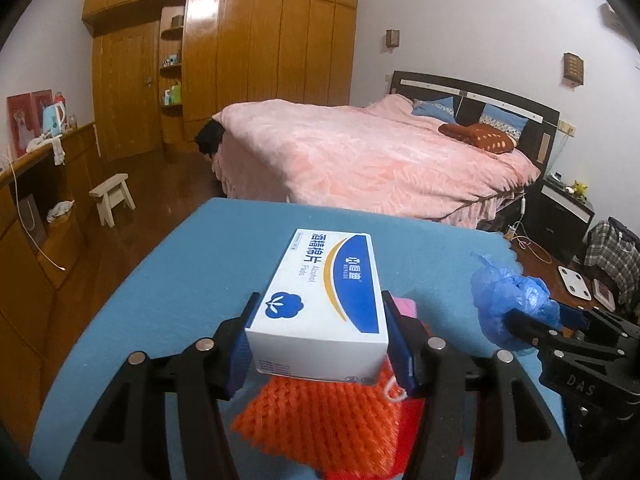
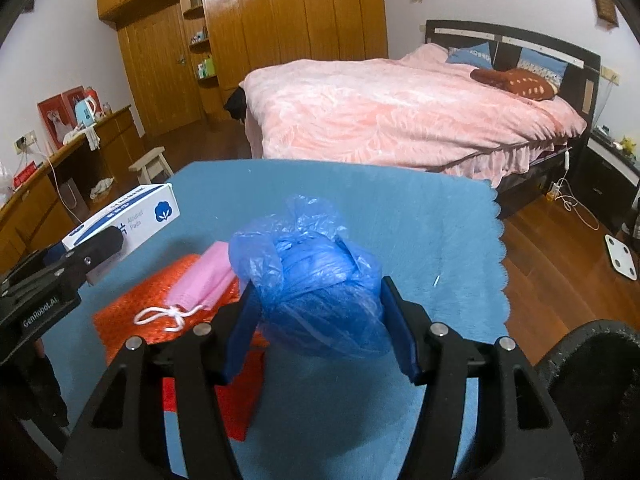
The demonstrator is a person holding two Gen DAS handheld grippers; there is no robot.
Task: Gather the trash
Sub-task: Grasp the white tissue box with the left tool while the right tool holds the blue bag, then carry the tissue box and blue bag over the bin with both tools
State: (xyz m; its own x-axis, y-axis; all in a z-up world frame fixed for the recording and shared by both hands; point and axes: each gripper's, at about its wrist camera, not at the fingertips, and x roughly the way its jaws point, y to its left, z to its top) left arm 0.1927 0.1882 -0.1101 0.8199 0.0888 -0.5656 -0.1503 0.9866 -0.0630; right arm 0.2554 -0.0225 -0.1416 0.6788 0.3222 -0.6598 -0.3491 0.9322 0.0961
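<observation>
My left gripper point(image 1: 318, 322) is shut on a white and blue alcohol-pads box point(image 1: 326, 292), which hangs lifted above the blue cloth point(image 1: 192, 280). From the right wrist view the same box point(image 2: 132, 220) shows at the left, held by that gripper point(image 2: 92, 252). My right gripper point(image 2: 320, 312) is shut on a crumpled blue plastic bag point(image 2: 316, 280), raised off the cloth point(image 2: 420, 240). In the left wrist view that bag point(image 1: 508, 300) is at the right. Under the box lie an orange foam net point(image 1: 320, 420) and a pink mask point(image 2: 208, 280) with white ear loops.
A bed with a pink cover point(image 1: 360, 152) stands beyond the cloth. A wooden wardrobe point(image 1: 240, 40) fills the far wall, a small stool point(image 1: 114, 196) and a long cabinet point(image 1: 24, 200) are at the left. A black bin rim point(image 2: 592, 380) is at the lower right. A white scale point(image 2: 620, 256) lies on the floor.
</observation>
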